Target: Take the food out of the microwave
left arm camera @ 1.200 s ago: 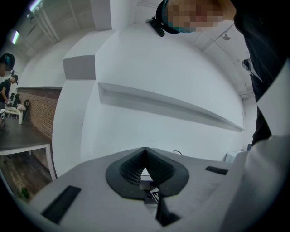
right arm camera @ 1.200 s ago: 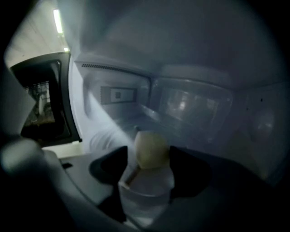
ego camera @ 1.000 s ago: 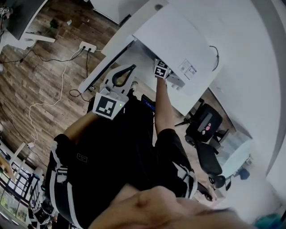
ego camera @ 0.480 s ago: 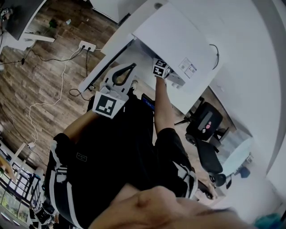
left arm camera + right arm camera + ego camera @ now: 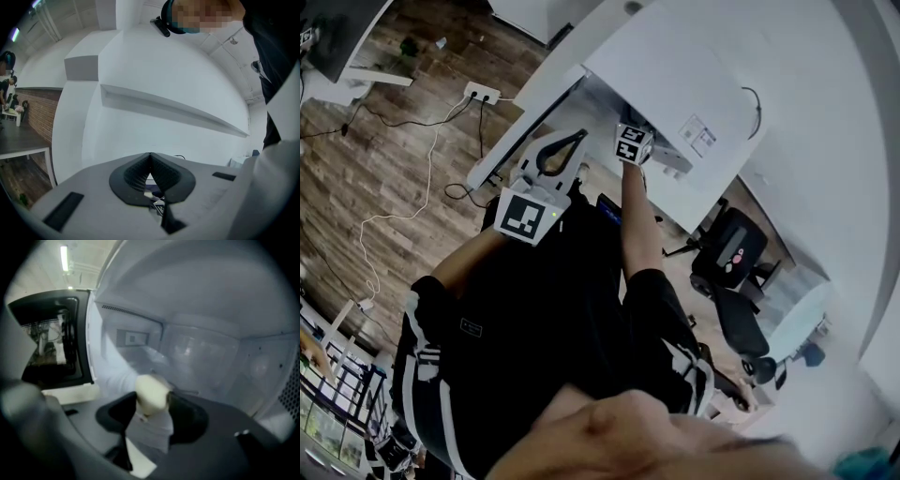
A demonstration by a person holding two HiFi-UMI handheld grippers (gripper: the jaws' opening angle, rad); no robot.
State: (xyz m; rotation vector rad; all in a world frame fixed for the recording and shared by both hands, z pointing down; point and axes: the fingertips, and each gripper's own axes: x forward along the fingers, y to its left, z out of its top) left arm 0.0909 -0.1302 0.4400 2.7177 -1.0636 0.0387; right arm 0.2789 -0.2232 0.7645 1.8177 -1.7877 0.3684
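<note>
1. The white microwave (image 5: 675, 84) stands in front of the person, and the right gripper view looks into its pale cavity
2. Its door (image 5: 51, 338), with a dark window, stands open at the left of the cavity
3. The left hand-held gripper (image 5: 150, 157) is outside the microwave near the door, its jaws closed together on nothing
4. The right hand-held gripper (image 5: 152, 404) reaches into the cavity; its jaws have just been closing and now press on the food
5. The food (image 5: 151, 389), a pale rounded lump, sits between those jaws inside the microwave
</note>
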